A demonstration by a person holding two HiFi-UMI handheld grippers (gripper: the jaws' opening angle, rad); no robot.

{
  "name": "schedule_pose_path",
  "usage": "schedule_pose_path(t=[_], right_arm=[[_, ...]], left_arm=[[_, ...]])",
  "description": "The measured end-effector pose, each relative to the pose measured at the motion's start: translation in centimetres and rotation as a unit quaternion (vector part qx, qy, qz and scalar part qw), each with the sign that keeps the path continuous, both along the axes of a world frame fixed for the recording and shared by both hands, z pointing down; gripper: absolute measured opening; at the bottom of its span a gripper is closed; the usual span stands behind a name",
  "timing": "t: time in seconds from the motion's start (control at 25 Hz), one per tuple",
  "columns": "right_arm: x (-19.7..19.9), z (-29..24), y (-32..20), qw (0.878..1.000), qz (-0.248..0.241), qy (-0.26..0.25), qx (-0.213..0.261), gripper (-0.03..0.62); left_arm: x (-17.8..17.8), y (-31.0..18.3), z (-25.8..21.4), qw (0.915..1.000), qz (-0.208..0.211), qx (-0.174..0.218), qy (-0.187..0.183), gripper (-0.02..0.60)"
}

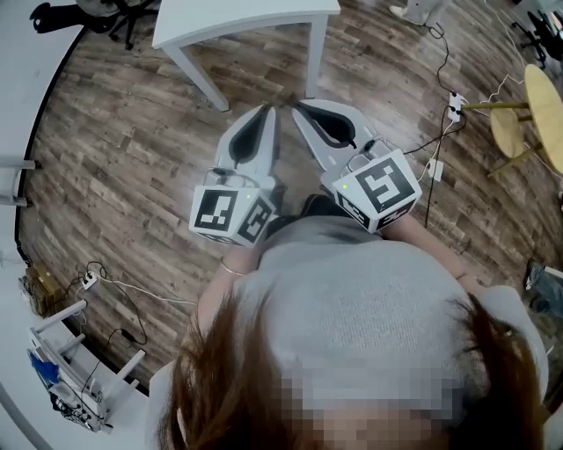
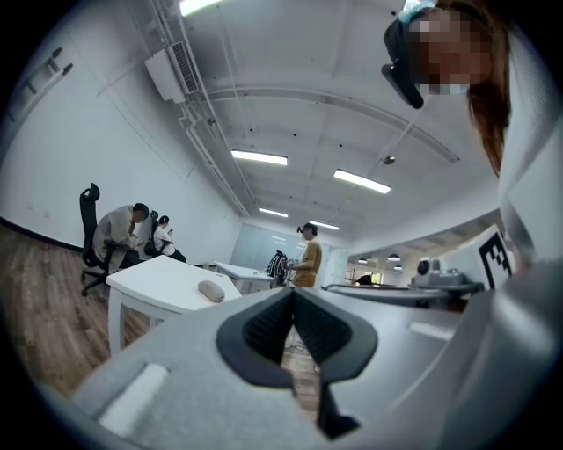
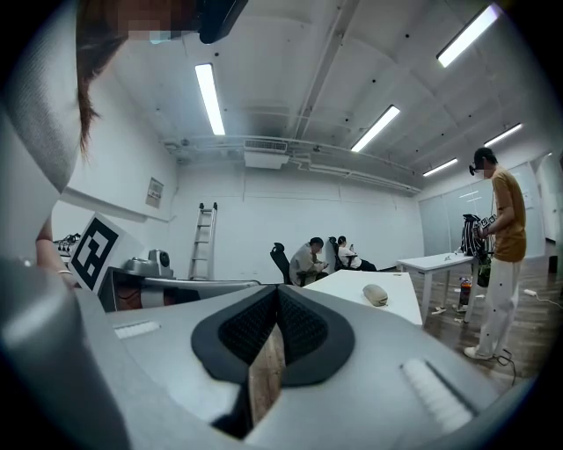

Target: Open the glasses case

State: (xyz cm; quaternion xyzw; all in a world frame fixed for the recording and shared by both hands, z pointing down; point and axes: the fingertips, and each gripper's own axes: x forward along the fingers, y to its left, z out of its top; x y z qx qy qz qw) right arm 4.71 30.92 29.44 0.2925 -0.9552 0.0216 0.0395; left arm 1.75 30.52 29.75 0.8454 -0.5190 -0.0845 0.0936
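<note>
The glasses case is a small beige oval lying on a white table, well ahead of both grippers. The right gripper view shows the same glasses case on the same table. In the head view only the table's near edge shows, and the case is out of sight. My left gripper and right gripper are held level side by side above the wood floor, tips close together. The left gripper is shut with nothing in it. The right gripper is likewise shut and holds nothing.
Two people sit on office chairs behind the table, and a person in a yellow shirt stands to its right. A ladder leans on the back wall. Cables and a power strip lie on the floor near a round wooden table.
</note>
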Motion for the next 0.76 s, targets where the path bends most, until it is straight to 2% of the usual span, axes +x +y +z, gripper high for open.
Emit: schedule_pose_path(t=[0.4, 0.76], right_arm=[[0.2, -0.3, -1.7, 1.0, -0.008, 0.002, 0.008, 0.005], [0.2, 0.4, -3.6, 1.0, -0.015, 0.004, -0.003, 0.005]], left_arm=[[1.0, -1.9, -0.6, 0.9999, 0.004, 0.014, -0.008, 0.002], [1.2, -3.6, -0.1, 0.9999, 0.001, 0.01, -0.009, 0.002]])
